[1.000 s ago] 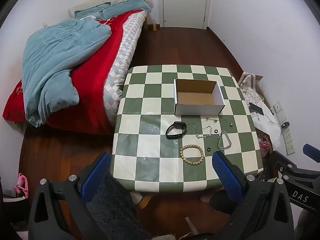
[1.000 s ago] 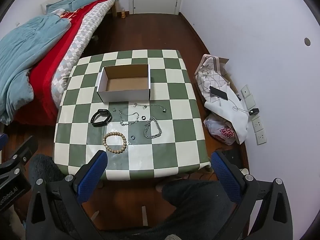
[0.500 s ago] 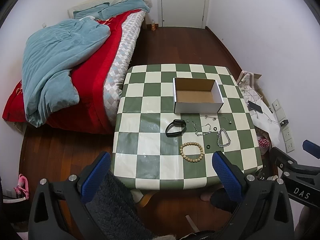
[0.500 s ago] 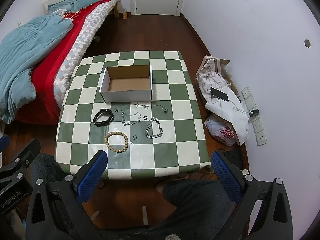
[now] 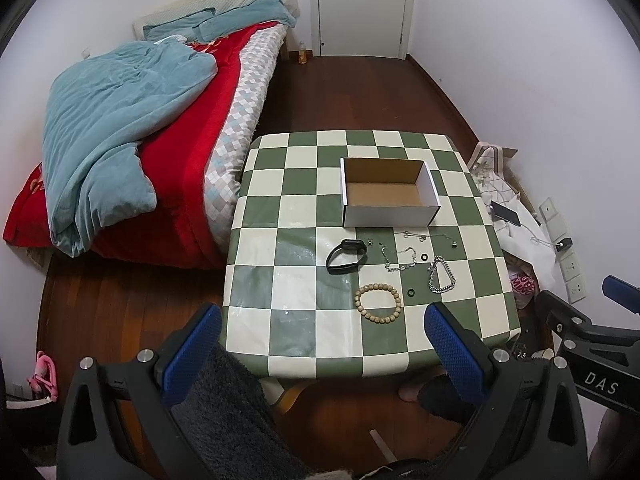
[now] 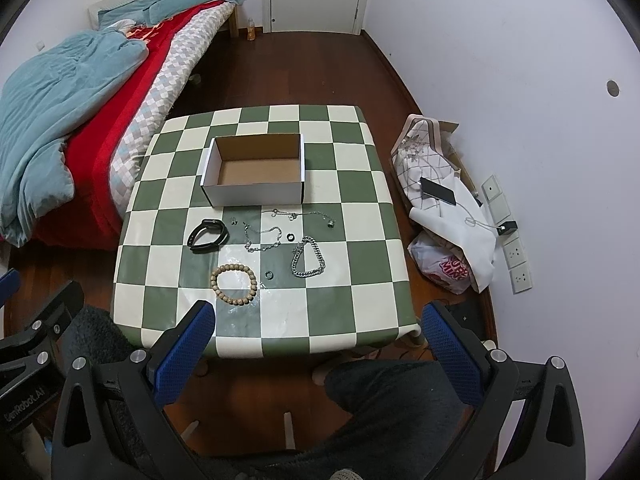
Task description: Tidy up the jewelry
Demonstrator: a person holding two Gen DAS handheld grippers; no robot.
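Note:
An empty white cardboard box (image 5: 388,192) (image 6: 256,178) stands open on the green-and-cream checked table (image 5: 280,288) (image 6: 360,216). In front of it lie a black wristband (image 5: 346,255) (image 6: 208,235), a wooden bead bracelet (image 5: 377,304) (image 6: 233,283), a chunky silver chain (image 5: 441,274) (image 6: 308,262), thin silver chains (image 5: 400,260) (image 6: 264,238), and small dark rings (image 5: 409,293) (image 6: 269,275). My left gripper (image 5: 320,340) and right gripper (image 6: 316,338) both hang open, well above and short of the table's near edge, holding nothing.
A bed (image 5: 168,120) with a red cover and blue quilt lies left of the table. Bags, white cloth and a phone (image 6: 438,192) sit on the floor at the right wall. A person's dark-trousered legs (image 6: 392,408) are below. A closed door (image 5: 360,4) is at the back.
Both grippers have drawn back and up a little; the table and jewelry look slightly smaller and farther. Nothing on the table has moved.

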